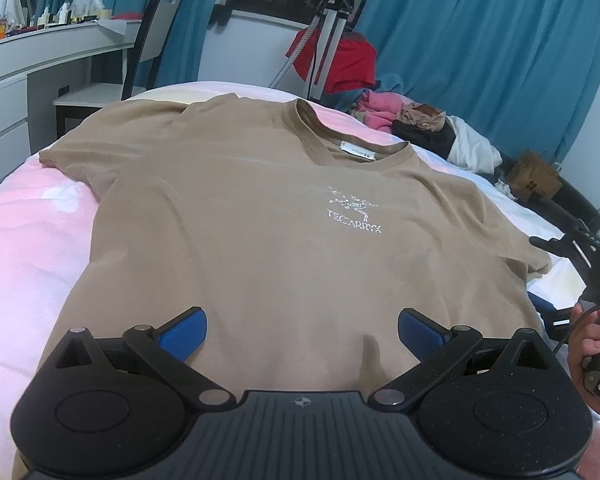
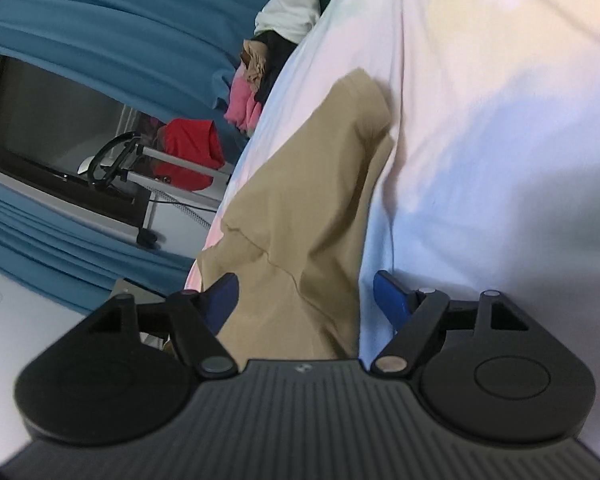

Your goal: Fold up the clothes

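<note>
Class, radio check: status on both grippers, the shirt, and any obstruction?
Left gripper open over the hem. Right gripper open, sleeve between fingers, not pinched. Tan T-shirt flat on bed, unfolded. Clothes pile clear of shirt.

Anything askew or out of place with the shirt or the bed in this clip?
The tan shirt lies face up and mostly flat, but its sleeve by the right hand-held gripper is bunched and creased. Unfolded clothes are heaped at the bed's far corner. Nothing is damaged.
</note>
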{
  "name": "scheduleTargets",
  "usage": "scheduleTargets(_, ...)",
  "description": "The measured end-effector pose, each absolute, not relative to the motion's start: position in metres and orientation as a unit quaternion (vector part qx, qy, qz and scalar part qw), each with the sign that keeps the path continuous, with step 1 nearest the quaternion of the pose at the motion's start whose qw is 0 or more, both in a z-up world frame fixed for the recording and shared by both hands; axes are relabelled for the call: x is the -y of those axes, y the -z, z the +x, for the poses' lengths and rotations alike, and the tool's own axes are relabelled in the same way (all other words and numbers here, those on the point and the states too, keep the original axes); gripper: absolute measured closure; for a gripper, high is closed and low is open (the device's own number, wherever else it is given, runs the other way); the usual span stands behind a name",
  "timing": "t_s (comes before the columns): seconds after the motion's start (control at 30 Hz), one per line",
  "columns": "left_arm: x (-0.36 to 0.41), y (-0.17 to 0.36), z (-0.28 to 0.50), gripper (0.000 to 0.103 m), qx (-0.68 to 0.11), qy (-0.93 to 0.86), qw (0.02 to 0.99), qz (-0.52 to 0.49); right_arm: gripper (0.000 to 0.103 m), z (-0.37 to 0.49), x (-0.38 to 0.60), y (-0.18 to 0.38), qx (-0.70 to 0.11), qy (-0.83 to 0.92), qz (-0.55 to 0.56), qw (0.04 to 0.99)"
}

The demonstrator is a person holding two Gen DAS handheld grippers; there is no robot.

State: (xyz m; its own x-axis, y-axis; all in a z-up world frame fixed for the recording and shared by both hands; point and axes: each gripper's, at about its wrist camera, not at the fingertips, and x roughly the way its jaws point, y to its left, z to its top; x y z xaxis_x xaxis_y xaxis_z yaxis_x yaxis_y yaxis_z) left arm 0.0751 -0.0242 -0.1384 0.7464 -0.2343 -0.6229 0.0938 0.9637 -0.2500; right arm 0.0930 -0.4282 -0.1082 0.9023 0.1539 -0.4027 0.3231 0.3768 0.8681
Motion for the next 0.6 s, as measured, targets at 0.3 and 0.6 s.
scheduleTargets(0.3,0.026,0.141,0.076,0.000,-0.349,0.086,0.928,-0.097,0.026,0.103,0.417,0.097,-0.265,0.017,0.568,0.779)
scheduleTargets(0.6,0.029,0.143,0.077,0.000,-0.352,0.085,0.928,-0.092,0.029,0.107,0.399,0.105,-0.284,0.036,0.553,0.783)
